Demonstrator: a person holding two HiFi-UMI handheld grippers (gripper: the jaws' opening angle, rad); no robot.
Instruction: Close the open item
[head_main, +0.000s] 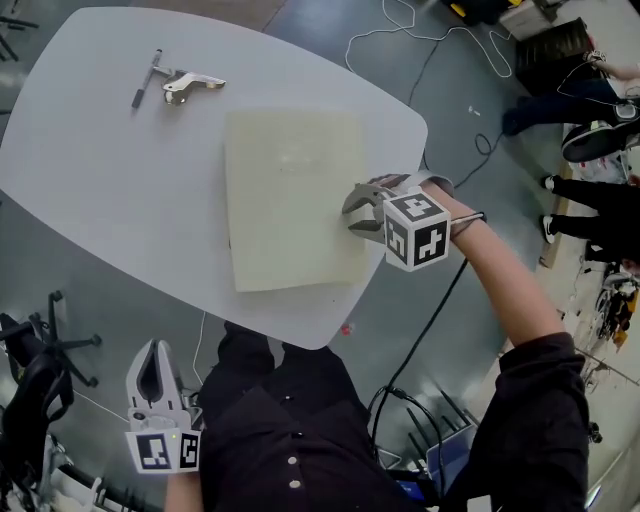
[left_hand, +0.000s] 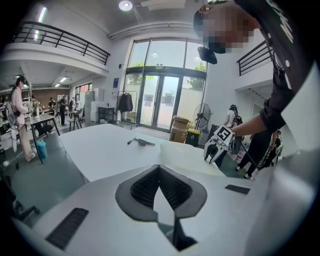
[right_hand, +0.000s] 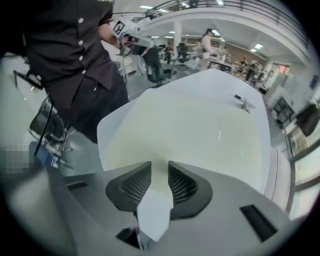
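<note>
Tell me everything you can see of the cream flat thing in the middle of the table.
The cream item is a plain, flat, matte rectangle that looks like card or plastic, with no print I can make out. It appears closed, lying as one slab on the white table, and one short end reaches almost to the table edge nearest the person. The right gripper sits at its right edge with jaws apart. I cannot tell whether they touch. Nothing lies on it.

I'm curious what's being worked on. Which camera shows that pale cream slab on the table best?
The head view: the cream slab shows nearly whole from above, the right gripper at its right edge. The right gripper view shows it close but partly behind the fingers; the left gripper view, only a low edge-on strip.
</note>
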